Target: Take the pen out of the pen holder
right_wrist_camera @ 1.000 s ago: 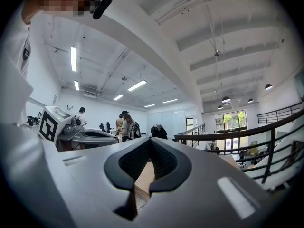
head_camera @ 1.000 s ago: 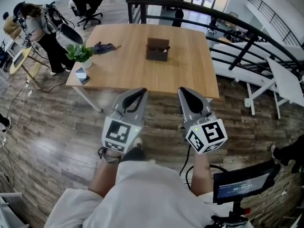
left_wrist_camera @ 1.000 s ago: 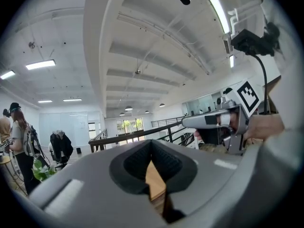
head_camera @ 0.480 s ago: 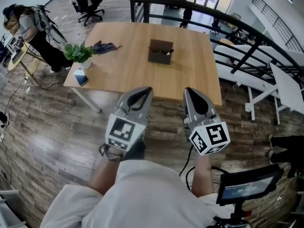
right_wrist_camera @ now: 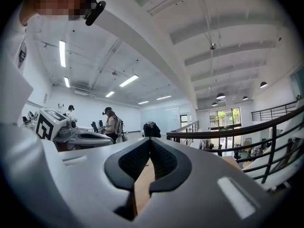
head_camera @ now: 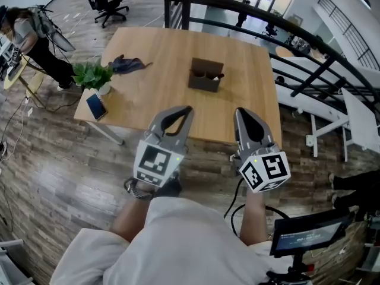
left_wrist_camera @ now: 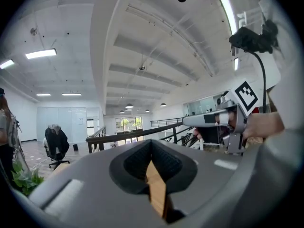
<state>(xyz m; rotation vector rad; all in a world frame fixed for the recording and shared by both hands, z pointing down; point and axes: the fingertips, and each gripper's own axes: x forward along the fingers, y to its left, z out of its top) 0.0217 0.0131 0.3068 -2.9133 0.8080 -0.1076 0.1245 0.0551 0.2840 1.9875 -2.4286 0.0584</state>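
A brown pen holder [head_camera: 205,79] stands on the wooden table [head_camera: 160,94], toward its far middle. A dark pen end [head_camera: 219,76] shows at its right compartment. My left gripper [head_camera: 181,110] hangs over the table's near edge, shut, with nothing in it. To its right my right gripper [head_camera: 242,113] is held level with it, also shut and empty. Both are well short of the holder. In the left gripper view the left gripper [left_wrist_camera: 151,145] points up at the ceiling with jaws closed; the right gripper [right_wrist_camera: 151,144] does the same in the right gripper view.
A potted plant [head_camera: 92,75], a phone [head_camera: 95,106] and a dark cloth [head_camera: 126,64] lie at the table's left side. A black railing [head_camera: 249,13] curves behind the table. A person [head_camera: 29,34] stands far left. A screen [head_camera: 303,233] sits at bottom right.
The table and pen holder have come nearer and lower in the head view. Both grippers have moved slightly forward, reaching the table's near edge. Both stay shut.
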